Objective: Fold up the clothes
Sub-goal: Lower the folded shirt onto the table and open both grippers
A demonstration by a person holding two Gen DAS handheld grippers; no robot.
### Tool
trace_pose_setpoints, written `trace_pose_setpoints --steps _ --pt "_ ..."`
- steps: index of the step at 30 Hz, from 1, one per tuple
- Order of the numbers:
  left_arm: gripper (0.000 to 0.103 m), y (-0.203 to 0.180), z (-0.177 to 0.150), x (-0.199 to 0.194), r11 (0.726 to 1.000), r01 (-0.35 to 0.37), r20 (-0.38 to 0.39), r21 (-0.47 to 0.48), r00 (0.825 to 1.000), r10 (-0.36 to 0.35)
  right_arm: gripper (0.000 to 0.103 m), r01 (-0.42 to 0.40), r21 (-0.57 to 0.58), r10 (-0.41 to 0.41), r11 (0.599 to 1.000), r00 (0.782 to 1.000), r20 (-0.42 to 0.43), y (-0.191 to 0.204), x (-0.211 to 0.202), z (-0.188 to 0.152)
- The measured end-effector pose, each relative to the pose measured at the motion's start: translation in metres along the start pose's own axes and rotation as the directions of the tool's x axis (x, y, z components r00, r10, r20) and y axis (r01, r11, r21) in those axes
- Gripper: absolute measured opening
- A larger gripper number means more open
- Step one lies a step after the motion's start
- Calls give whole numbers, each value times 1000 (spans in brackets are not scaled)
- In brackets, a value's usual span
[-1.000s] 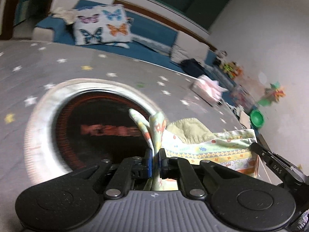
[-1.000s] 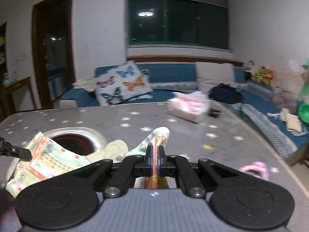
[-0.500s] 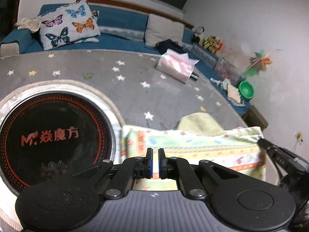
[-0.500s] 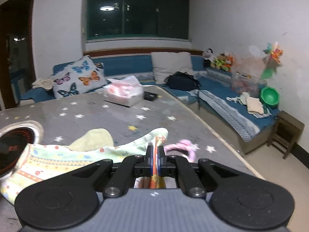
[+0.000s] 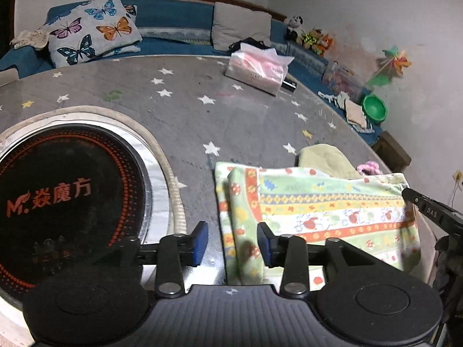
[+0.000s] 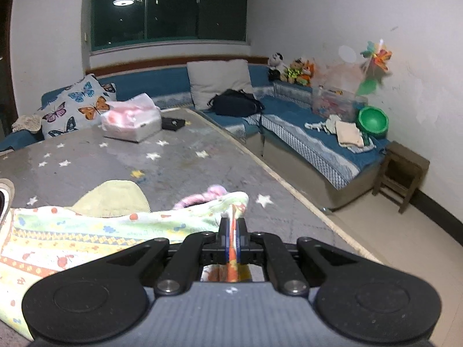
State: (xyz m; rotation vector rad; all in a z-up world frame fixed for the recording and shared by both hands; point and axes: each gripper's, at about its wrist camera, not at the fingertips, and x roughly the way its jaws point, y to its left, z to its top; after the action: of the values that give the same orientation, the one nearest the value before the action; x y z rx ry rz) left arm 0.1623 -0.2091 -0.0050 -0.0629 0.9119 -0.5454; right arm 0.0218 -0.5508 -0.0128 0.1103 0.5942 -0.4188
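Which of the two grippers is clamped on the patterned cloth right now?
The right gripper, pinching the patterned cloth at its corner. The left gripper has just opened; the cloth's edge lies loose between its jaws.

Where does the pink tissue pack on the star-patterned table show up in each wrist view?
Left wrist view: pink tissue pack, upper centre-right, at the table's far edge.
Right wrist view: the pack, upper left, beside the butterfly pillow.
Shared landmark: the butterfly pillow on the blue sofa.

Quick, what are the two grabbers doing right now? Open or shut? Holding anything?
Left gripper: jaws have just been opening; open, pads off the patterned cloth that lies between them.
Right gripper: shut on the patterned cloth's corner.
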Motion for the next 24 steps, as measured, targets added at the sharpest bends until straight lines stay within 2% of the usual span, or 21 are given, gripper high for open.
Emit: trace_pose_setpoints --steps 7,10,12,14,17,24 --pt "56 -6 -5 6 999 -12 -16 31 1000 13 11 -11 -22 11 1000 1000 -1 5 -4 -2" --pt "60 -6 -5 6 999 -14 -16 35 1000 15 23 -34 -32 34 999 999 5 11 -9 0" --pt "66 -7 -5 5 999 -17 -12 41 1000 17 35 -52 -40 53 998 999 7 16 -11 1" --pt "71 -8 -5 3 999 -20 -4 49 1000 20 38 -72 -47 72 996 997 9 21 -14 3" --pt "77 -10 -5 1 998 -22 7 63 1000 21 50 -127 -56 127 990 992 -4 34 -14 4" --pt "98 -14 -5 -6 995 -36 57 98 998 30 61 -199 -97 197 975 980 -30 70 -9 4"
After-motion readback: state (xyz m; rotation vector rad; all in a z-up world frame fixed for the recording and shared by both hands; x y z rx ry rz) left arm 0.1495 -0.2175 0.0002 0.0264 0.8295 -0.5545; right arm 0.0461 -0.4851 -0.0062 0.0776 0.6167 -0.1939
